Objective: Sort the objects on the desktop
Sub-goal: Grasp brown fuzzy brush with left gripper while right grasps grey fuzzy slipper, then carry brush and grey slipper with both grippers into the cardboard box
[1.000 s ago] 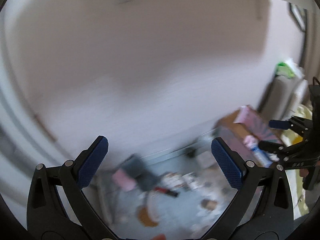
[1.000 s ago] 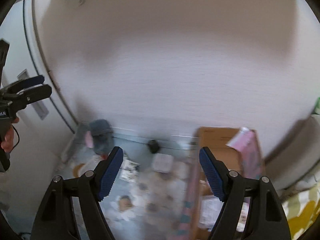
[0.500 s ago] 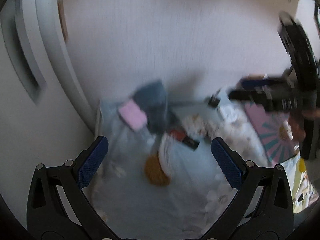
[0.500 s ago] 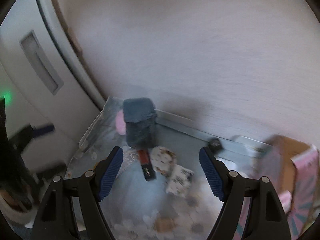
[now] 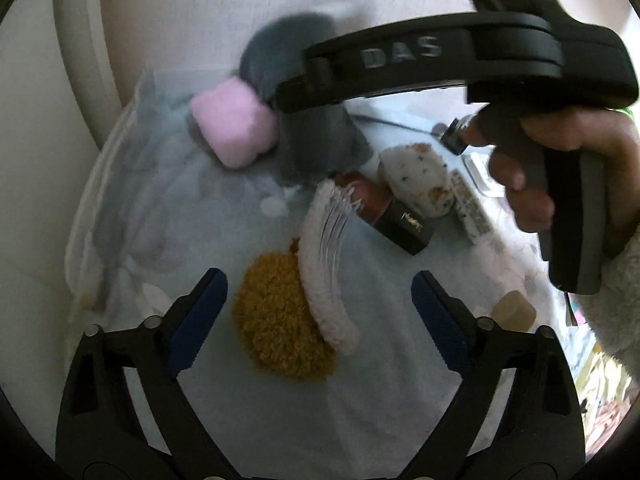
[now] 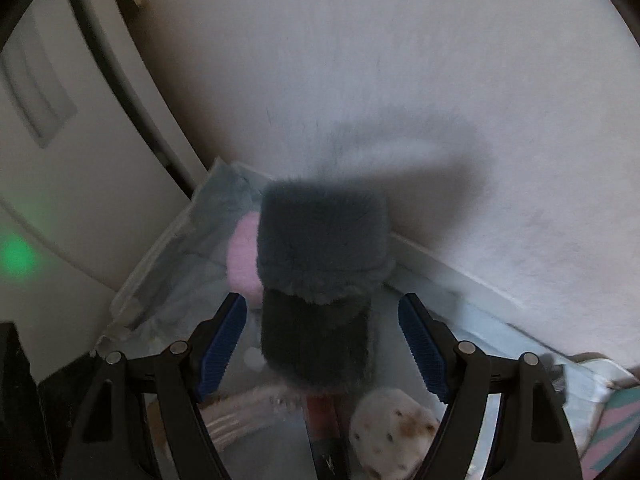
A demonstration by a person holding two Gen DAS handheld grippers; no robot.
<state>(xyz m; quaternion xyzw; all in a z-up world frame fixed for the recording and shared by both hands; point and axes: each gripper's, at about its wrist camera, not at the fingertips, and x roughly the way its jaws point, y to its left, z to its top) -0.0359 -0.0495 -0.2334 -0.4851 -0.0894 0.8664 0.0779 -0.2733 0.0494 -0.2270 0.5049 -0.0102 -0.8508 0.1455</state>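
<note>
Grey pouch [image 6: 320, 280]: we see a dark grey, furry, blocky pouch, its upper part folded over like a cuff; it stands at the back of the cloth [image 5: 168, 216], against the wall [image 6: 360, 60].
Pink puff [image 5: 234, 128]: soft, pale pink, squarish, touching the pouch's left side.
Mustard pad [image 5: 280, 316]: curly, woolly, rounded, lying in front of the pouch, nearer us.
White comb [image 5: 326, 264]: a curved fuzzy white band with clear teeth, overlapping the pad's right edge.
Red-and-black case [image 5: 392, 216]: glossy, boxy, gold mark on the black end, just in front of the pouch and to its right.
Speckled bundle [image 5: 416, 176]: white fabric with coloured flecks, rounded, right of the case.
Cloth: pale blue, wrinkled, under everything.
Left gripper [image 5: 320, 312]: we find its blue ribbed fingers wide apart, holding nothing, above the pad and comb.
Right gripper [image 6: 320, 344]: fingers spread either side of the pouch's lower half; we cannot tell whether they touch it.
Hand [image 5: 560, 160]: wrapped round the right gripper's black handle, right of the pouch.
</note>
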